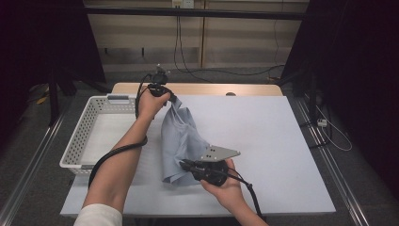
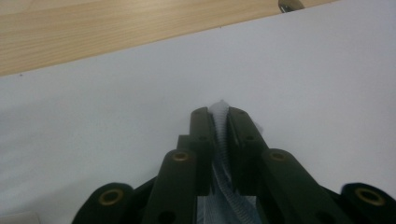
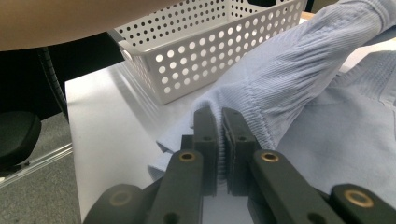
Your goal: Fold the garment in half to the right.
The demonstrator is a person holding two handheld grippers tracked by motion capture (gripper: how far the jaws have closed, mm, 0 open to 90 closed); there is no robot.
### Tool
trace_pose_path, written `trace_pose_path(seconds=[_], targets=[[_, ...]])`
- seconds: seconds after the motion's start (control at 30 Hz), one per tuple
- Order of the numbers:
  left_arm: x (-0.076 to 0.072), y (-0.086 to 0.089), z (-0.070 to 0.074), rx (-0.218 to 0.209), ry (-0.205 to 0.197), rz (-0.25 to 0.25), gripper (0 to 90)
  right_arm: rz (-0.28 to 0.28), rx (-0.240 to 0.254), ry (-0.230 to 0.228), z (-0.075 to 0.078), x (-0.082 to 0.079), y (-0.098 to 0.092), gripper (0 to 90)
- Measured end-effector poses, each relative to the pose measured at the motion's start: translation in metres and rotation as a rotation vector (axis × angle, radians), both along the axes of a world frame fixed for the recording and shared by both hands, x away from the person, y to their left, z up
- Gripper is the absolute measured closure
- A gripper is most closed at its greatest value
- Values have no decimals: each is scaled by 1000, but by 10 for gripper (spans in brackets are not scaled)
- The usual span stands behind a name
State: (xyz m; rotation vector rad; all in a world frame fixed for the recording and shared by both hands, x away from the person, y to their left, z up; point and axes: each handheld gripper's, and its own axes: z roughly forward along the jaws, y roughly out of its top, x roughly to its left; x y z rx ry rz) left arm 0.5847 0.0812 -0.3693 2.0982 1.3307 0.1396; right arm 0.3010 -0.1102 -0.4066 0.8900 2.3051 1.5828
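left gripper (image 1: 173,100) clamps far edge of pale blue garment (image 1: 181,136); right gripper (image 1: 184,164) clamps near ribbed edge; cloth stretched over white table (image 1: 282,155), beside perforated basket (image 1: 89,132).

Left tongs (image 1: 170,98) raised far, right tongs (image 1: 184,163) low, both clamped

A lab-like recording space is suggested: a white-topped table (image 1: 263,141) is flanked by black curtains (image 1: 357,56), cables (image 1: 197,70) are trailed over the grey floor (image 1: 28,150), and metal rails (image 1: 329,165) are laid alongside.
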Motion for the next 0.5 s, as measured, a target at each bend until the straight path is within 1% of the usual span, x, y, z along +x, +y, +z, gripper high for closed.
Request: trace_pose_path(seconds=[0.03,0.2,0.27,0.43,0.5], targets=[[0,0,0,-4,-2,2,790,-3,1,4,-1,0,-1,864],[1,-3,-2,-6,3,-9,813,-12,-6,6,-3,-1,-4,864],[0,-3,-3,-8,2,-10,805,-18,-7,8,-4,-1,-6,864],[-1,-5,-4,-39,3,-27,797,-24,-21,3,-6,-4,-9,864],[-1,-5,-4,-56,16,-27,751,-28,-24,2,-7,-5,-10,864]])
